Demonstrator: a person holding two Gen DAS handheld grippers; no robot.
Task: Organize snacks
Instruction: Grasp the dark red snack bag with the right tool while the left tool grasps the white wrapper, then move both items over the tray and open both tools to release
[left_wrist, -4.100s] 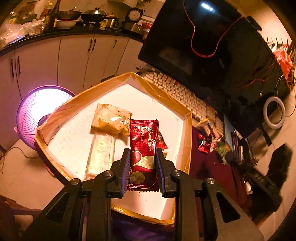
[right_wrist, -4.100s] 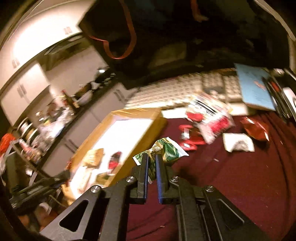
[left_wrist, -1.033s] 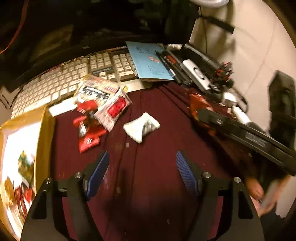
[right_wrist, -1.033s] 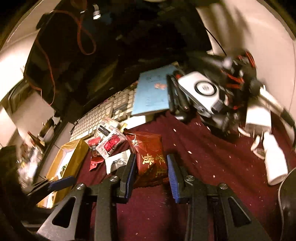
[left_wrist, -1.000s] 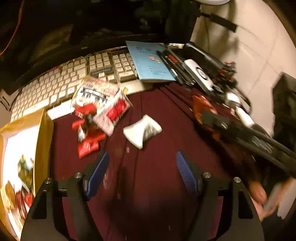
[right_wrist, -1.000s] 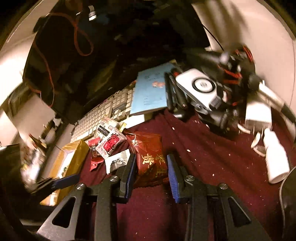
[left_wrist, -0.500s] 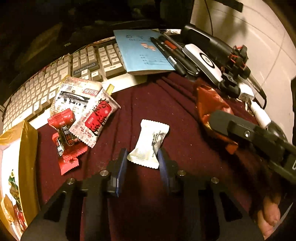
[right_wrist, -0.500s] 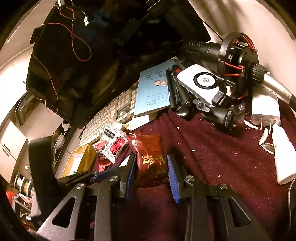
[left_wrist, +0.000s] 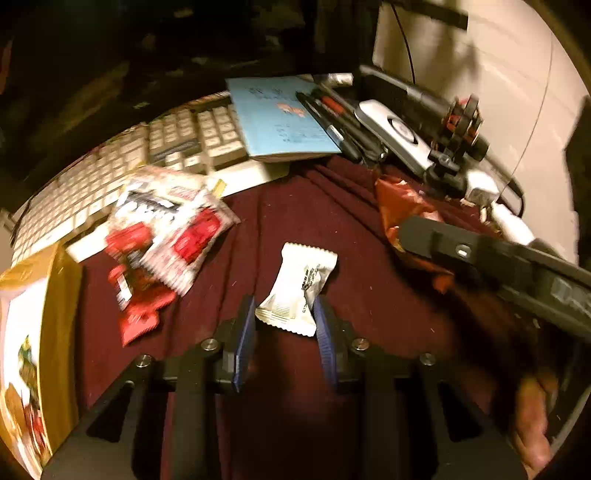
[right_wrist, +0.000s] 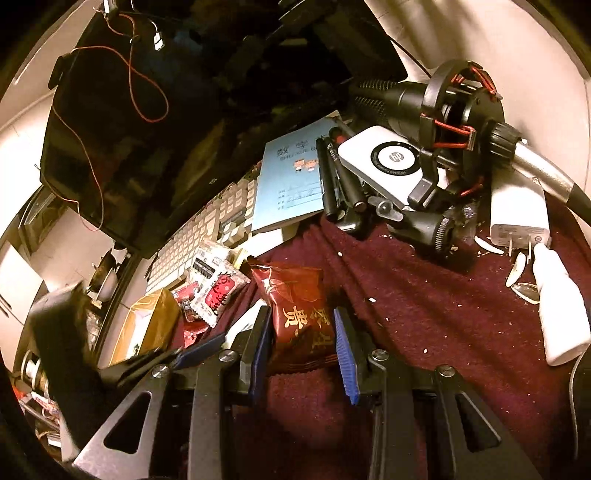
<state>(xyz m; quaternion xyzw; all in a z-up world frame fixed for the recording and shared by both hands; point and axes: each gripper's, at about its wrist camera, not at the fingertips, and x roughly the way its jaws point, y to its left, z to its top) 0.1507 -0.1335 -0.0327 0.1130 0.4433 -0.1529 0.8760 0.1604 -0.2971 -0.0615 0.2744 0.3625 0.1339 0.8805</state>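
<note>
The left gripper (left_wrist: 284, 317), jaws just closing, pinches the white packet (left_wrist: 297, 288) at lower centre: light, crinkly, slippery film. The right gripper (right_wrist: 301, 338) clamps the dark red snack bag (right_wrist: 299, 314), soft and crushable, best held across its middle.

- Tablecloth (right_wrist: 424, 314): dark red cloth, matt, nappy, crumb-flecked.
- White snack packet (left_wrist: 297, 291): smooth plastic film, crimped ends.
- Dark red snack bag (right_wrist: 295, 306): glossy crinkled foil.
- Box (left_wrist: 61, 295): cardboard, shiny tape on rim.
- Notebook (right_wrist: 291, 184): matt blue paper.
- Keyboard (left_wrist: 155, 155): matt plastic.
</note>
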